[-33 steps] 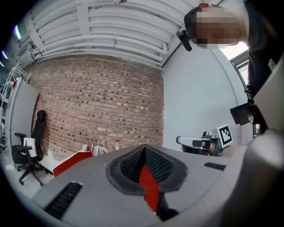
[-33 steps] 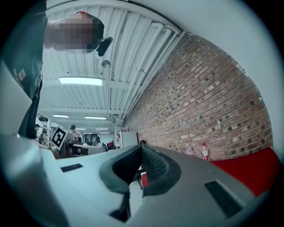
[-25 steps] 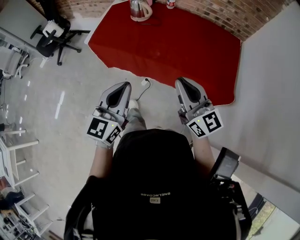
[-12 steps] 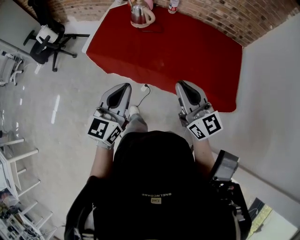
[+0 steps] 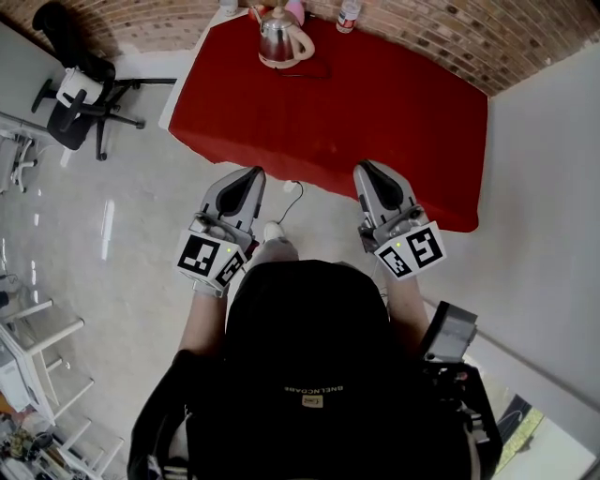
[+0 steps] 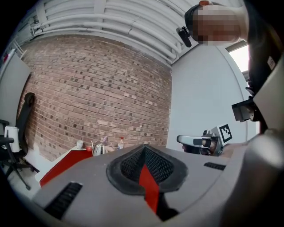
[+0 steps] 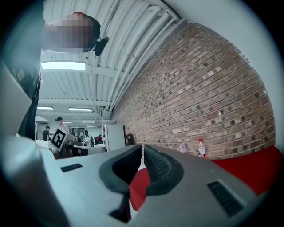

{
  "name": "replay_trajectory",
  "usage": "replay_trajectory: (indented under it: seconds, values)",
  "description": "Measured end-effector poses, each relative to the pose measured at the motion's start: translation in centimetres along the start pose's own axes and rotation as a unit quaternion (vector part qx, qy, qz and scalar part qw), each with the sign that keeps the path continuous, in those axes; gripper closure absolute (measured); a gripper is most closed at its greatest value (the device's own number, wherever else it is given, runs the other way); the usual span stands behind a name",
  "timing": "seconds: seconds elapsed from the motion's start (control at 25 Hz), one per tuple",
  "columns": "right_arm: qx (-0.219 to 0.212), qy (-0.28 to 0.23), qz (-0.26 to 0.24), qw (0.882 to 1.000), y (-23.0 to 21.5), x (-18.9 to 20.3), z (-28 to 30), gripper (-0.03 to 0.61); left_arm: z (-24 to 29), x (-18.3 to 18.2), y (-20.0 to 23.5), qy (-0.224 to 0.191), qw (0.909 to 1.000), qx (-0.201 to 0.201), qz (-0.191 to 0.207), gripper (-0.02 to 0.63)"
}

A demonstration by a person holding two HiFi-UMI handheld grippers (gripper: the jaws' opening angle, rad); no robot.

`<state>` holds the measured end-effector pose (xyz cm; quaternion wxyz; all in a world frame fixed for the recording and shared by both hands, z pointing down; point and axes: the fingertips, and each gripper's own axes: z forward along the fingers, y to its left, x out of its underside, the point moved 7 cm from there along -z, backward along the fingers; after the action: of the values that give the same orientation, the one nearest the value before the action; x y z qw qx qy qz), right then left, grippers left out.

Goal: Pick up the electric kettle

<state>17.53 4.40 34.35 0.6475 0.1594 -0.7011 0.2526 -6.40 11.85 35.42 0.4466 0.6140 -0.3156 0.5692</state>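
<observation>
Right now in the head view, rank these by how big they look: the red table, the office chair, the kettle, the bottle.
1. red table, by far the largest
2. office chair
3. kettle
4. bottle, smallest, though the frame's top edge cuts it off

The chair stands on the floor, farther below the camera, so it looks smaller than it is.

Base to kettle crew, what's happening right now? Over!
Left tool and right tool shut, empty, at red table's near edge. Electric kettle far side, untouched. Nothing between. Over.
</observation>
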Motion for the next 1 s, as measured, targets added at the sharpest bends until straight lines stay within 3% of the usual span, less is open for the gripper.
replay_trajectory:
  seconds: [0.48,1.0]
  values:
    - [0.042,0.015,0.020,0.999,0.8,0.7,7.1,0.551,0.2,-1.2,7.9,0.021,0.9993,0.032,-0.004,0.607]
    - [0.059,0.028,0.055,0.996,0.7,1.4,9.0,0.535,0.9,-0.9,10.1,0.021,0.9991,0.034,-0.016,0.607]
